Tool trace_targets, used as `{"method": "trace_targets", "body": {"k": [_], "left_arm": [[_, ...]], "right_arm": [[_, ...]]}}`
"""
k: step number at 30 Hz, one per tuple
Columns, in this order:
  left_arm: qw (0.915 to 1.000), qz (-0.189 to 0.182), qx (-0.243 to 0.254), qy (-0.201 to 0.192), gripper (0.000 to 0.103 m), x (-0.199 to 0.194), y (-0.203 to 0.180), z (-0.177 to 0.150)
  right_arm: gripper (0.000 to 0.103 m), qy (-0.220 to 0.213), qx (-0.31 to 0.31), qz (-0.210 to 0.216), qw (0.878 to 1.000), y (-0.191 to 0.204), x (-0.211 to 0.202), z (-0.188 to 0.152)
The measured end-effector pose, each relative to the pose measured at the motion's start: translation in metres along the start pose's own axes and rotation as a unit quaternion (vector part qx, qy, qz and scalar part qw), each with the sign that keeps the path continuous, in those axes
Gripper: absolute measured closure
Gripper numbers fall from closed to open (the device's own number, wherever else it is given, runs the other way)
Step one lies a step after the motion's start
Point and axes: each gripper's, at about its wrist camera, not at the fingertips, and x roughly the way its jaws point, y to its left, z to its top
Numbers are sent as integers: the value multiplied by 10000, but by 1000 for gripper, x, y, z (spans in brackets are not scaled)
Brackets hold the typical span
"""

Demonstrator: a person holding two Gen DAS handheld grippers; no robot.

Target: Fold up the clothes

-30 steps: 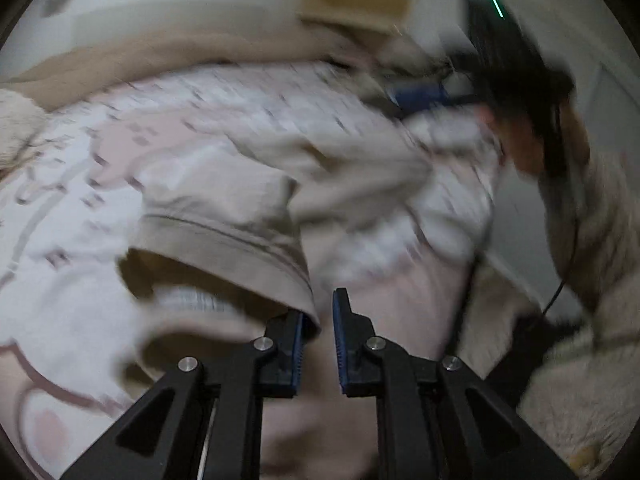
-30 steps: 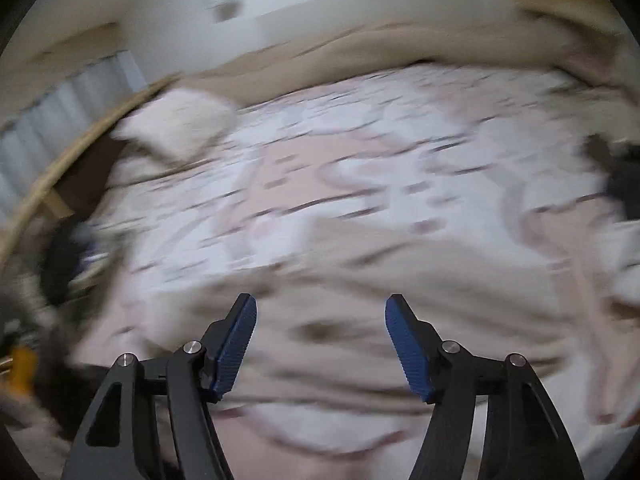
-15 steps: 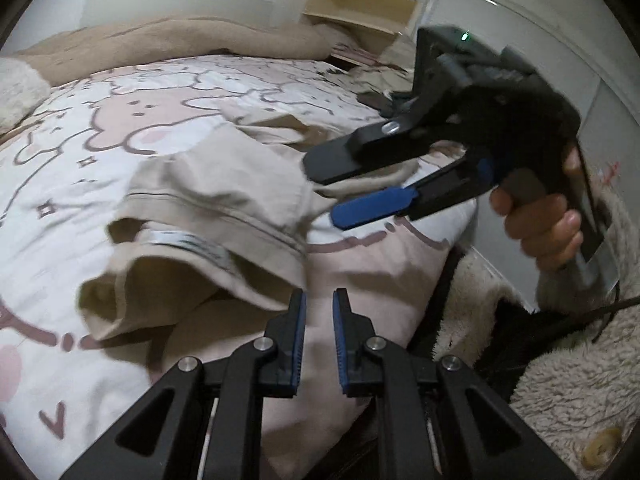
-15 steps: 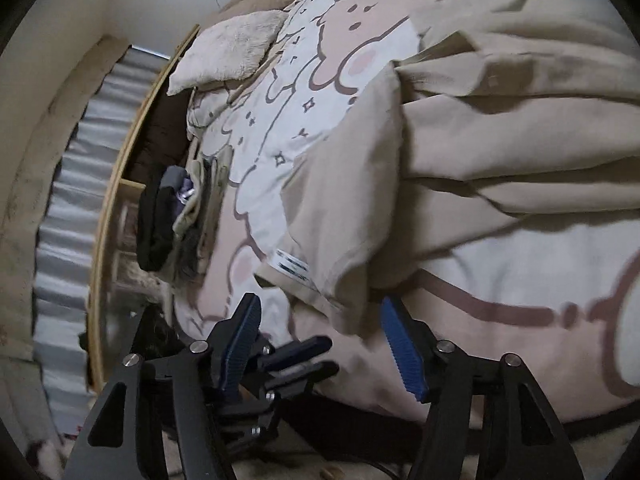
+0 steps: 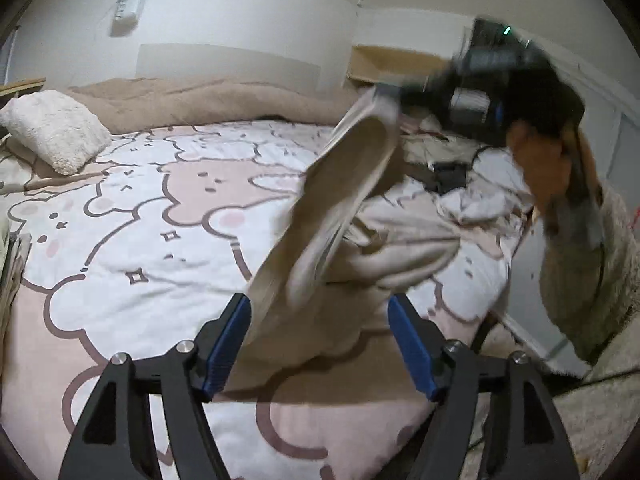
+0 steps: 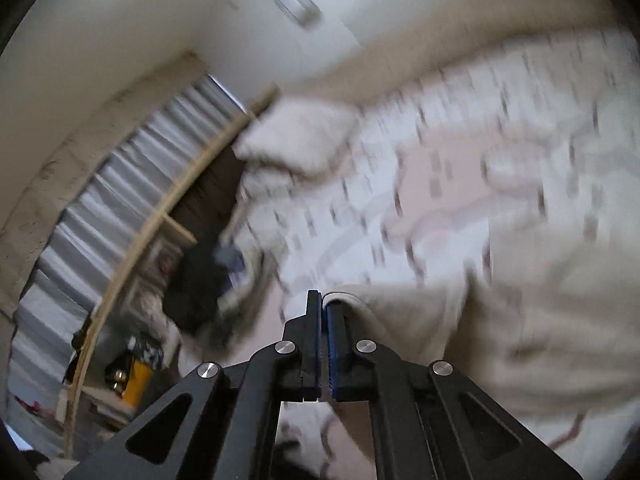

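A beige garment [image 5: 340,216] hangs stretched above the cartoon-print bed cover [image 5: 160,216], blurred by motion. Its upper corner is pinched by my right gripper [image 5: 394,94], held by a hand [image 5: 548,176] at the upper right of the left wrist view. In the right wrist view the right gripper [image 6: 323,300] is shut on the garment's hem [image 6: 348,302], and the rest of the cloth [image 6: 540,320] trails to the right. My left gripper [image 5: 318,302] has its jaws opening wide. The garment's lower part hangs between the fingers and the pads do not press on it.
A fluffy white pillow [image 5: 56,136] and a tan blanket [image 5: 200,100] lie at the bed's far side. White clothes [image 5: 480,196] and a dark item [image 5: 448,174] are piled at the right. A folded stack [image 5: 8,264] sits at the left edge. A shaggy rug [image 5: 592,420] covers the floor.
The left gripper, shut at the garment's edge before, now stands open. The right gripper has closed on the garment and lifted it off the bed. Both views have tilted upward.
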Motion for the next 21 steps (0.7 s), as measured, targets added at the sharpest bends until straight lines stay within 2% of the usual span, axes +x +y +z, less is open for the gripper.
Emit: {"method": "trace_targets", "body": {"k": [6,9,14,18,21], "left_arm": [[9995,-78,-49,-290,32,5,-2,14],[9982,-310,-159,-481,31,5,1,24],[9953,-396,-346,-817,31,-1,11,46],[9894,-168,-707,-1255,31,-28,34,56],[9817,301,-999,-1594,31,-66,60,57]], "right_arm": [[100,-850,-944,182,9917,66,-63,56],[100,-1224,-1278,184,9840,92,-96,74],[100,-1889,-1710,218,9667,129,-143,98],[100,-2144,-2181,370,9514,185,-151,138],[100,-2192,-2501,666,9407,236,-140,169]]}}
